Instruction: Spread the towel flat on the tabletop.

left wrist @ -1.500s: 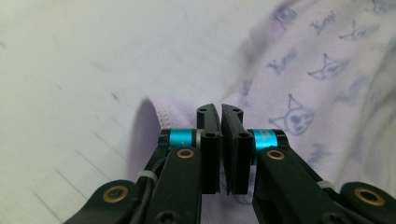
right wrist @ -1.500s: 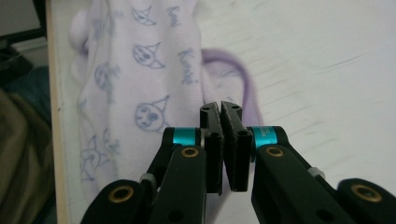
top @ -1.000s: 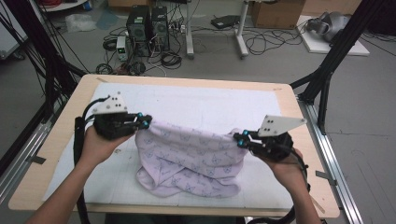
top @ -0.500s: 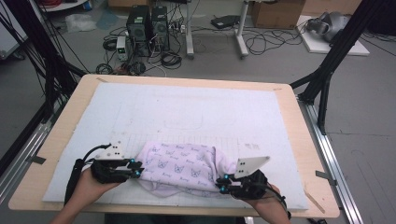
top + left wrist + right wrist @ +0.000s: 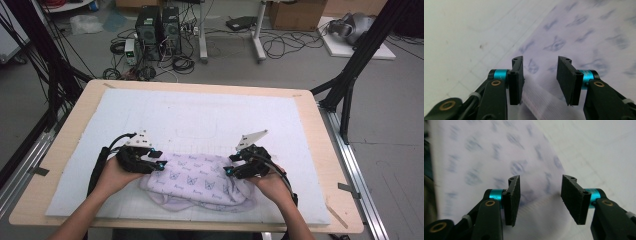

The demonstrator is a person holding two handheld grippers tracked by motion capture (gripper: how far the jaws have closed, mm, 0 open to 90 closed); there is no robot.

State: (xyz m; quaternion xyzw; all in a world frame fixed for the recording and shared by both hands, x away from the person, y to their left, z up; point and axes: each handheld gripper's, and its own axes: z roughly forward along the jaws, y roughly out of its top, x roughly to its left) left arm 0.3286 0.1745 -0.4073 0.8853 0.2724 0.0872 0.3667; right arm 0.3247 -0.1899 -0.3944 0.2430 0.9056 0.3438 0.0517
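Observation:
A pale lilac garment [image 5: 197, 182] printed with small butterflies lies folded near the table's front edge. My left gripper [image 5: 156, 165] rests at its left end and my right gripper [image 5: 231, 171] at its right end. In the left gripper view my left gripper [image 5: 539, 82] is open over the garment [image 5: 574, 37] and its ribbed hem [image 5: 541, 102]. Seen in the right gripper view, my right gripper [image 5: 539, 201] is open as well, with the cloth [image 5: 486, 155] under and beyond its jaws. Nothing is clamped by either pair of jaws.
A white foam mat [image 5: 200, 115] covers the wooden table [image 5: 325, 150]. Beyond the far edge, computer towers [image 5: 159, 25], cables and a black frame [image 5: 355, 65] stand on the floor.
Both grippers moved from the front edge a little way up the table. They have let go of the garment, which now lies flat and folded.

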